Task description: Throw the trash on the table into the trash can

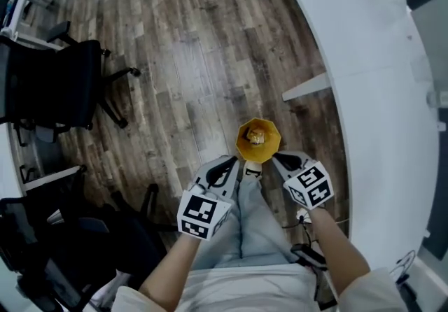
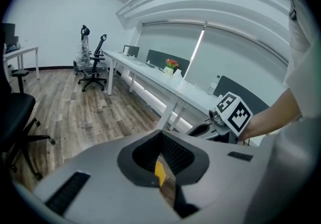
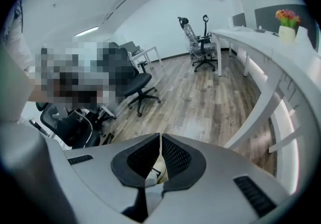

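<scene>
Left gripper (image 1: 236,165) and right gripper (image 1: 276,158) pinch a yellow container (image 1: 257,140).

- The left forearm (image 1: 171,261) and the right forearm (image 1: 343,244) reach forward, side by side.
- The left gripper (image 1: 234,164) has its jaws pinched on a yellow edge (image 2: 159,172).
- The right gripper (image 1: 276,158) has its jaws together, perhaps nipping something thin.

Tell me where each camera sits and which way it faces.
Head view: head-mounted, facing down onto floor; shows left gripper, right gripper, yellow cup, forearms, legs.
Left gripper view: on left gripper, facing long desk; shows its fingers, right gripper.
Right gripper view: on right gripper, facing office chairs; shows its fingers.
Shared: both gripper views show the flowers.
</scene>
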Tool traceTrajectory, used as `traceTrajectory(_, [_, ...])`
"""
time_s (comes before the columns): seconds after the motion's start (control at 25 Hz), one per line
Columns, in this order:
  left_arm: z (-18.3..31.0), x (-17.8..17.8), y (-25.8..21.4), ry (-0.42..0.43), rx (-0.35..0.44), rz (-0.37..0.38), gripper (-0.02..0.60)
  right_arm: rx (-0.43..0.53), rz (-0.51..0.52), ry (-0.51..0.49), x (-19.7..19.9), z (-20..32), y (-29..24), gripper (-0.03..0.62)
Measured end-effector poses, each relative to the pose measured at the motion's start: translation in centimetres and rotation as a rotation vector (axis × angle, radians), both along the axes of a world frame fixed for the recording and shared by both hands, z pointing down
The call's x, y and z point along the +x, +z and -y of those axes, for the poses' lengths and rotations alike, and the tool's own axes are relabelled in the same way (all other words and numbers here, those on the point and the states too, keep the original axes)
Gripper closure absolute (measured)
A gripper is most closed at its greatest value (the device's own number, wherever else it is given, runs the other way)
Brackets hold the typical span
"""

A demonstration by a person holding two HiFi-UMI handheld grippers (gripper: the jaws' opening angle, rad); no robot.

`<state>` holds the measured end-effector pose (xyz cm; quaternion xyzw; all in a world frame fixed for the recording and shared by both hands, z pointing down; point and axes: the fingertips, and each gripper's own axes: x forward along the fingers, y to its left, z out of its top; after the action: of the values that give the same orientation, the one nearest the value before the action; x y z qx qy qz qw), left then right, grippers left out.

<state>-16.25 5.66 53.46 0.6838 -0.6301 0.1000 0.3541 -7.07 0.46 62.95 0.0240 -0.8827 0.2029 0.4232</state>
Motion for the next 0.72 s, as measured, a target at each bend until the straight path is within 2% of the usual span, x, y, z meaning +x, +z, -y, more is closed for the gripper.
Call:
traceTrajectory(0.2, [-1.1, 0.3, -5.4, 0.023, 0.041, 0.012, 0.58, 0.009, 0.103, 0.09, 0.0, -0.1, -7.8, 0.554])
traceTrajectory(0.4, [-1.6, 0.7, -10.4, 0.052, 0.09, 0.035, 0.58, 0.064, 0.172, 0.106, -0.1, 0.0, -14.5, 0.554])
traceTrajectory(0.72, [-1.7, 2.2, -15.7, 0.075, 0.141, 0.048, 0.58, 0.105, 0.292, 0.194, 0.0, 0.8, -23.7, 0.554])
